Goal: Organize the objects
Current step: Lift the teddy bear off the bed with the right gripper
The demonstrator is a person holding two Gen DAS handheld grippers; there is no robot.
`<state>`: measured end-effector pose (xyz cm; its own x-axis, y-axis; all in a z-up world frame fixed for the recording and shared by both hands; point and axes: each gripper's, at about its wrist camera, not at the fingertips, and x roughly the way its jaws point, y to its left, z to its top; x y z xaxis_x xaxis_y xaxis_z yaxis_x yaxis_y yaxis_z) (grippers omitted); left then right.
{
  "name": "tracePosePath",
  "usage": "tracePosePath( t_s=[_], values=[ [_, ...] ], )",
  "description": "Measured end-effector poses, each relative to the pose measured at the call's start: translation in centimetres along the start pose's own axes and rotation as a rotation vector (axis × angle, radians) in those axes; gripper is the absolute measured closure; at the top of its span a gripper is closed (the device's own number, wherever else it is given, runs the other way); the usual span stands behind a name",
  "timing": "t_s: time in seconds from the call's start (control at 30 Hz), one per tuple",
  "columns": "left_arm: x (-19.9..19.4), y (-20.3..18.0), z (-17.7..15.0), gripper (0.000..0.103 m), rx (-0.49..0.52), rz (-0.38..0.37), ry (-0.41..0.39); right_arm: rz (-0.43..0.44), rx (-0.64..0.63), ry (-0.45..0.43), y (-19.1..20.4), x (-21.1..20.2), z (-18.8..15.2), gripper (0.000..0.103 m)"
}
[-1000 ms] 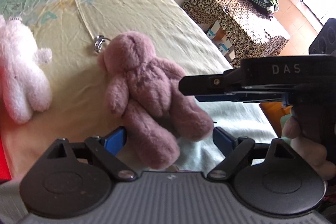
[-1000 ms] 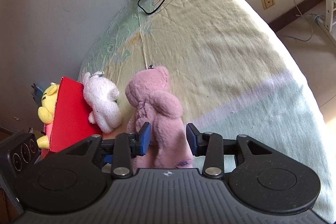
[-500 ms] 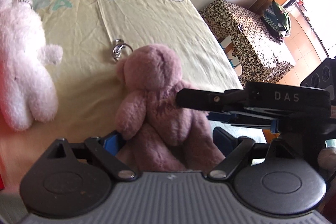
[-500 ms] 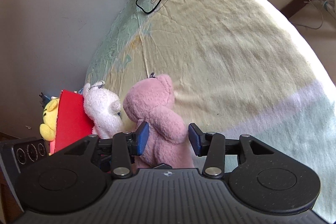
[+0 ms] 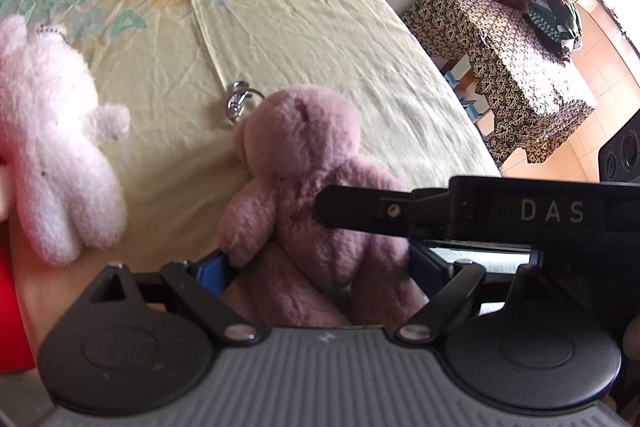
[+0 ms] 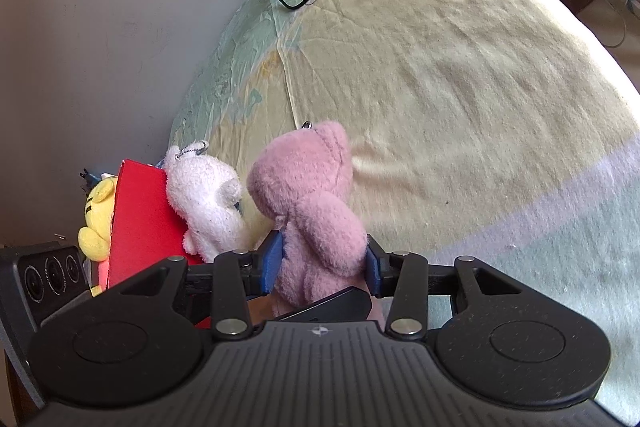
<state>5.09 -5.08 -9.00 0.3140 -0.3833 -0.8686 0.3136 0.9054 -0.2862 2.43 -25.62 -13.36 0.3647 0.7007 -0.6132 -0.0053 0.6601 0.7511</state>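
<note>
- We have the pink plush bear (image 6: 316,203) upright on the bed (image 6: 460,75), its metal clasp (image 5: 239,101) lying on the sheet behind its head.
- Our right gripper (image 6: 322,263) pinches the bear's body, both blue pads pressed into the fur.
- Our left gripper (image 5: 316,269) has its jaws spread on either side of the bear's lower body.
- The white plush (image 6: 204,195) leans on a red box (image 6: 146,211) just beside the bear, with a yellow plush (image 6: 96,215) behind the box.

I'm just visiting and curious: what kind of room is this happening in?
Most likely a bedroom: a bed with a cartoon-print sheet, plush toys such as the pink bear on it, and a cloth-covered side table nearby.
</note>
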Motion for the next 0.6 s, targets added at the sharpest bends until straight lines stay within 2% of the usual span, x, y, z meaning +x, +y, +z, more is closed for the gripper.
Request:
tracePosePath(
  t_s=[0.43,0.6],
  values=[
    [0.16,-0.41,0.00,0.015,-0.020,0.031,0.000,-0.013,-0.006,-0.024,0.03,0.12,-0.29,0.058],
    [0.36,-0.99,0.03,0.015,0.011,0.063,0.010,-0.028,-0.023,-0.028,0.32,0.17,-0.30,0.058]
  ],
)
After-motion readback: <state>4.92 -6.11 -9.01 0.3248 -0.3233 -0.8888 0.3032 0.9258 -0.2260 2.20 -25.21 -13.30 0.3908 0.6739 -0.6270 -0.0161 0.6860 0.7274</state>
